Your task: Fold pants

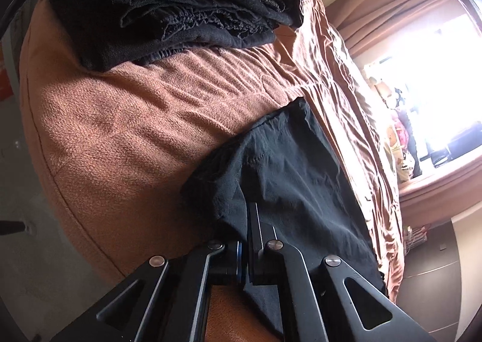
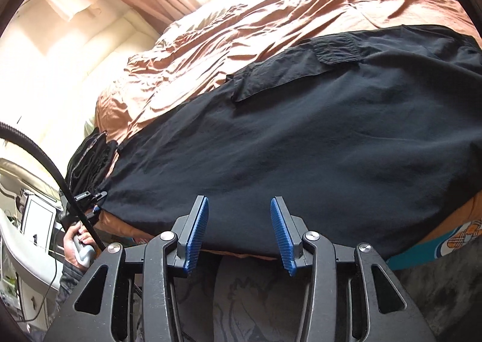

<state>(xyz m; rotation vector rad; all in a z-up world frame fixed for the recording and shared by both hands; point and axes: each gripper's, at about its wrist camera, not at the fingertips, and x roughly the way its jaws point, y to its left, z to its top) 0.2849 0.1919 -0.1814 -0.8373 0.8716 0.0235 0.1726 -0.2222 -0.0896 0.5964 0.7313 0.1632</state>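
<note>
left gripper (image 1: 251,239): clenched on pants (image 1: 289,179) hem, frame bottom
right gripper (image 2: 239,233): released, above pants
bed (image 1: 135,119): brown cover

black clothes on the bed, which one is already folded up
The black pile at the bed's far end; the other, the pants, lies spread flat.

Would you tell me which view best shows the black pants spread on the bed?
The right wrist view: the black pants lie nearly full length across the bed. The left wrist view shows only one end, pinched in the left gripper.
</note>
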